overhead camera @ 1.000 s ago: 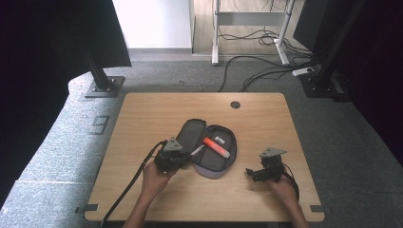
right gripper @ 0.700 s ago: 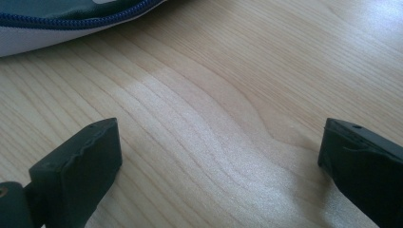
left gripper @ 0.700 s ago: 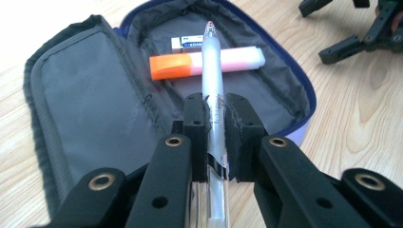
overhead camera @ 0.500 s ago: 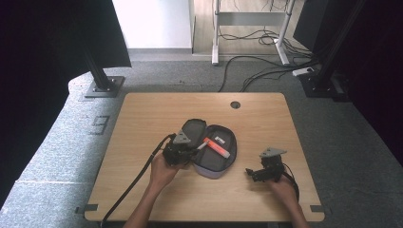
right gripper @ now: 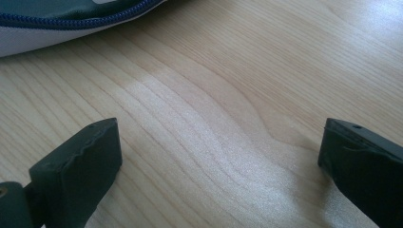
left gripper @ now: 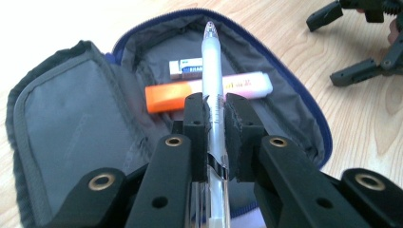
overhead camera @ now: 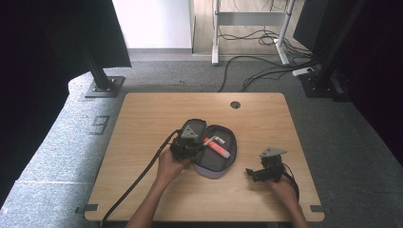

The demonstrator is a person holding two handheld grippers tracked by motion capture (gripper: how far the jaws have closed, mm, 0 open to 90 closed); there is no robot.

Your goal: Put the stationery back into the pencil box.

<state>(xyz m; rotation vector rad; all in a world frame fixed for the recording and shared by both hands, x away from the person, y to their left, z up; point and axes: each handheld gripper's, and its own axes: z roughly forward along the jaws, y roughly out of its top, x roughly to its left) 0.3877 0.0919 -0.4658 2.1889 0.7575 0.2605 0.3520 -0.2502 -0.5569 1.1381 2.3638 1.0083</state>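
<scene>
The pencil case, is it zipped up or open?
Open: the pencil case lies with its flap spread, showing a highlighter and eraser inside.

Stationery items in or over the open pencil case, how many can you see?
3. A clear pen is clamped in the left gripper above the pencil case; an orange highlighter and a white eraser lie inside. More may be hidden behind the jaws.

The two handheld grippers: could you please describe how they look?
Both the left gripper and right gripper are black with two angular jaws, brass-coloured rivets and dark foam pads. Each carries a grey three-cornered plate and trails a black cable. The forearms are bare.
</scene>
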